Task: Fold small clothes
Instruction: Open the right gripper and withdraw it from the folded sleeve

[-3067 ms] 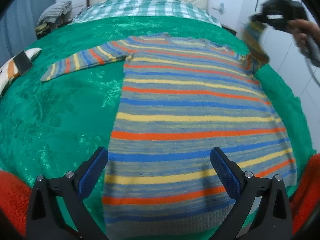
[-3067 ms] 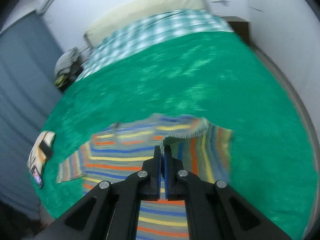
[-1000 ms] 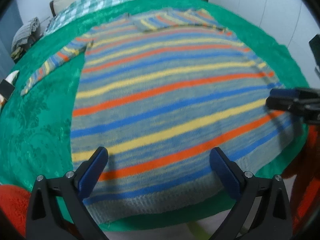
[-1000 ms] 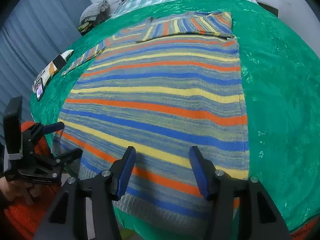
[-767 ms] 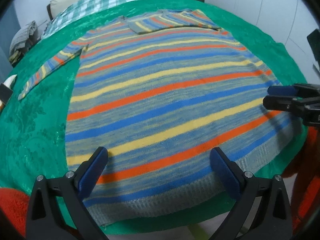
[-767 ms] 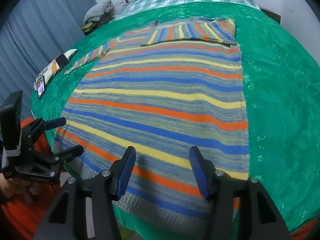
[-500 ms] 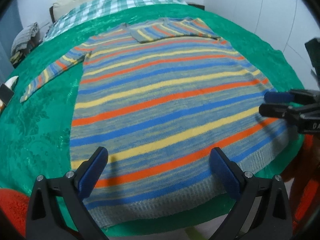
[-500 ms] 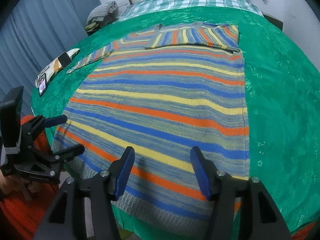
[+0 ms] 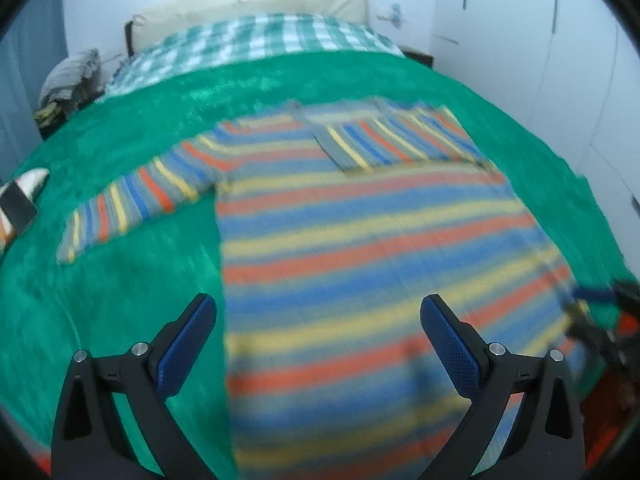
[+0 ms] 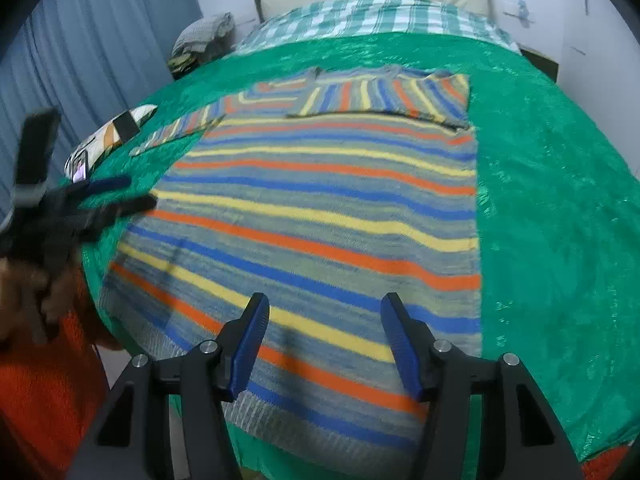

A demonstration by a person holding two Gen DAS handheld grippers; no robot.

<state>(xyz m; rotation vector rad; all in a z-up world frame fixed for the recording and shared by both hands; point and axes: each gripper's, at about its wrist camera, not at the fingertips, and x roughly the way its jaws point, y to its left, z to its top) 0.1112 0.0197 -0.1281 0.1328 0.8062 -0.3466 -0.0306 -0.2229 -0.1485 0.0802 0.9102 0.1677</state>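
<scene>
Green blanket [image 10: 560, 200] carries a striped sweater [image 10: 320, 208], one sleeve folded in. Both the left gripper [image 9: 316, 320] and the right gripper [image 10: 324, 320] hover released, grasping nothing.

Both wrist views downward, sharing sweater [image 9: 360, 248]

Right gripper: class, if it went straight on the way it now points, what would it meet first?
Most likely the striped sweater lying flat on the green blanket. The right gripper is open, angled down over the hem end, with nothing between its jaws. Exact depth is unclear.

multicolour-striped sweater [image 10: 320, 208], green bedspread [image 10: 552, 200], checked pillow [image 10: 372, 16]
</scene>
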